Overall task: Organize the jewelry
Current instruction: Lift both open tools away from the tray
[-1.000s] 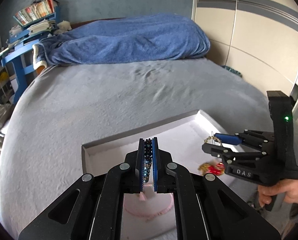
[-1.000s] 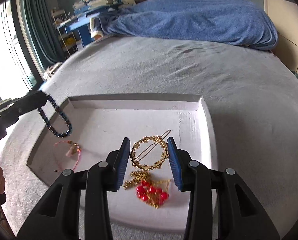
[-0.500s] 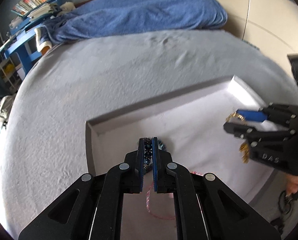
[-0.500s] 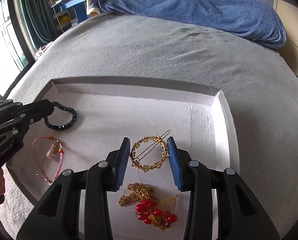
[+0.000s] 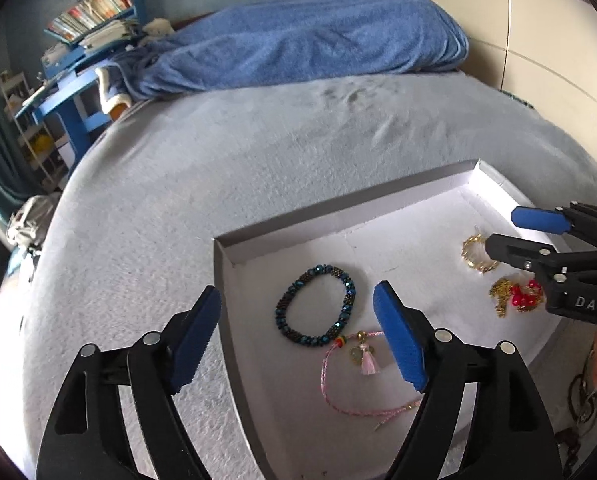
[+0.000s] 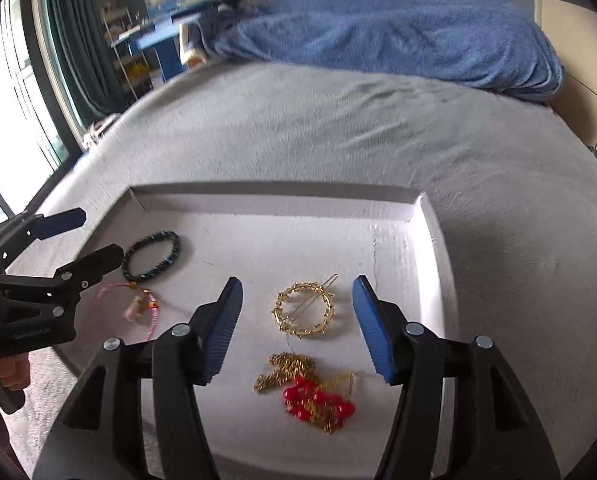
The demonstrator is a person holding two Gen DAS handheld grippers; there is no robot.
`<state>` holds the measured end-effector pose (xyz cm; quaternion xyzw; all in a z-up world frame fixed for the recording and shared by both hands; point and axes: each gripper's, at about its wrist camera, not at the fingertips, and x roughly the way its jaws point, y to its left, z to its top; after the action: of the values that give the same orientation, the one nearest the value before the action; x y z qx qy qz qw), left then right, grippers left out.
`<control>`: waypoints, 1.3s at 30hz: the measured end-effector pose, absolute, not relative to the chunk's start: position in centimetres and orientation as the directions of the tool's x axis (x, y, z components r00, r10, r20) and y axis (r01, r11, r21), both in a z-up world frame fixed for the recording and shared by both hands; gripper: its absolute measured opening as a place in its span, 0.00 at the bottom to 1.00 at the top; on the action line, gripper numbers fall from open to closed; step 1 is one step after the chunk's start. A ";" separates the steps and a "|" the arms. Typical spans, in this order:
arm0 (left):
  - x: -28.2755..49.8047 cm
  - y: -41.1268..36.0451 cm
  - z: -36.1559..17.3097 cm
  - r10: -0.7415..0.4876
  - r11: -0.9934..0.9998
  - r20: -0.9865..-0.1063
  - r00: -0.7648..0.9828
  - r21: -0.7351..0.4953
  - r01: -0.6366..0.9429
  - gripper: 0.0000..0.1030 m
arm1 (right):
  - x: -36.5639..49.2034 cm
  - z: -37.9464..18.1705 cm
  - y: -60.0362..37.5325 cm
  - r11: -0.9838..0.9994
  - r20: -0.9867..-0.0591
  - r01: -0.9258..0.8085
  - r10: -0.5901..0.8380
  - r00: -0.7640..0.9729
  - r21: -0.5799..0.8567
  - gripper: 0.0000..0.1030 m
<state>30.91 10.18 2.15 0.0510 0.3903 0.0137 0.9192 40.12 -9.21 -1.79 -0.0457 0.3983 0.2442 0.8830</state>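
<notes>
Both grippers had spread since a moment earlier: the left gripper (image 5: 297,336) dropped the blue bracelet (image 5: 315,310) flat in the tray (image 6: 274,203), the right gripper (image 6: 297,328) released the gold hair clip (image 6: 304,309). Withdrawing straight up would avoid snagging either.

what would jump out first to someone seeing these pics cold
Probably the white tray on the grey bed, with jewelry spread over its floor. A dark blue beaded bracelet and a pink cord bracelet lie near its left end, a gold ring hair clip and red bead cluster to the right. Both the left hand-held gripper and right hand-held gripper hang open above them.
</notes>
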 end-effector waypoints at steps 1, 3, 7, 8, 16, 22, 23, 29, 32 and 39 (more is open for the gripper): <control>30.5 10.2 2.4 0.066 0.995 -0.709 0.702 0.101 0.008 0.79 | 39.6 -1.4 -9.6 0.876 -0.712 -0.467 0.402 0.575 0.117 0.57; 29.8 10.2 2.8 0.070 0.995 -0.696 0.715 0.100 0.000 0.82 | 38.7 -0.9 -10.3 0.877 -0.694 -0.465 0.408 0.594 0.118 0.60; 28.2 9.8 3.6 0.061 0.997 -0.679 0.732 0.079 -0.009 0.83 | 36.6 -0.2 -12.1 0.884 -0.662 -0.455 0.407 0.630 0.110 0.67; 27.9 9.8 3.7 0.056 0.997 -0.675 0.736 0.072 -0.010 0.84 | 36.1 -0.2 -12.4 0.885 -0.656 -0.452 0.406 0.636 0.111 0.68; 23.3 8.6 4.0 0.001 1.000 -0.648 0.762 -0.005 -0.005 0.86 | 32.1 0.2 -17.0 0.909 -0.616 -0.396 0.388 0.686 0.133 0.72; 20.4 7.5 3.8 -0.030 0.999 -0.632 0.774 -0.041 0.006 0.87 | 29.2 0.0 -20.0 0.928 -0.600 -0.348 0.354 0.718 0.131 0.76; 19.9 7.3 3.8 -0.037 0.999 -0.631 0.775 -0.048 0.008 0.87 | 28.8 -0.1 -20.4 0.931 -0.600 -0.342 0.346 0.722 0.125 0.76; 17.1 6.0 3.2 -0.064 0.997 -0.625 0.778 -0.082 0.016 0.88 | 26.4 -1.0 -23.6 0.951 -0.602 -0.283 0.300 0.740 0.126 0.77; 16.0 5.1 2.4 -0.078 0.996 -0.631 0.772 -0.076 0.039 0.88 | 25.4 -1.6 -25.0 0.957 -0.605 -0.251 0.285 0.744 0.143 0.78; 14.6 3.7 0.6 -0.089 0.996 -0.653 0.752 -0.059 0.067 0.88 | 23.8 -2.8 -27.2 0.969 -0.614 -0.196 0.247 0.750 0.151 0.78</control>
<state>14.63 3.65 0.58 -0.0158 0.3494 -0.0419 0.9359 23.77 -27.16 -2.77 0.0384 0.3334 0.1186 0.9345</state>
